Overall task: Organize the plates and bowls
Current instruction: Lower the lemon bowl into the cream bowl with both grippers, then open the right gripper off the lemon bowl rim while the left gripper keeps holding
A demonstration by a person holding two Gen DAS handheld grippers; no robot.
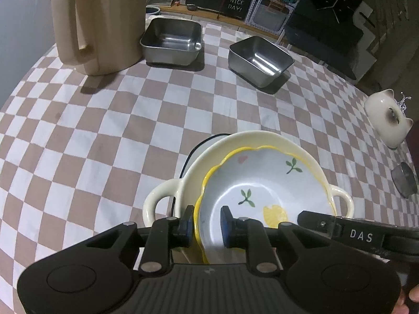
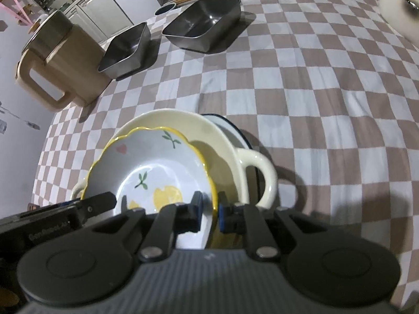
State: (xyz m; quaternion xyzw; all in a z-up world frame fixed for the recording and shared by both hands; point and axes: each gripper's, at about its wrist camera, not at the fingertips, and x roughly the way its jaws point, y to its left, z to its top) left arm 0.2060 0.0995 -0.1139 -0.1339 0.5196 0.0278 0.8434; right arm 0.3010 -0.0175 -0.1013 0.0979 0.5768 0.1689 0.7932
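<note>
A white bowl with a scalloped yellow rim and a lemon pattern sits nested in a cream two-handled bowl, which rests on a dark-rimmed white plate. My left gripper straddles the lemon bowl's left rim, its blue pads a little apart from it. My right gripper straddles the bowl's right rim, with narrow gaps showing. The right gripper's body also shows in the left wrist view.
The stack stands on a checkered tablecloth. Two steel square pans and a beige jug stand at the far side. A cat-shaped ceramic piece and a small dark glass are at the right.
</note>
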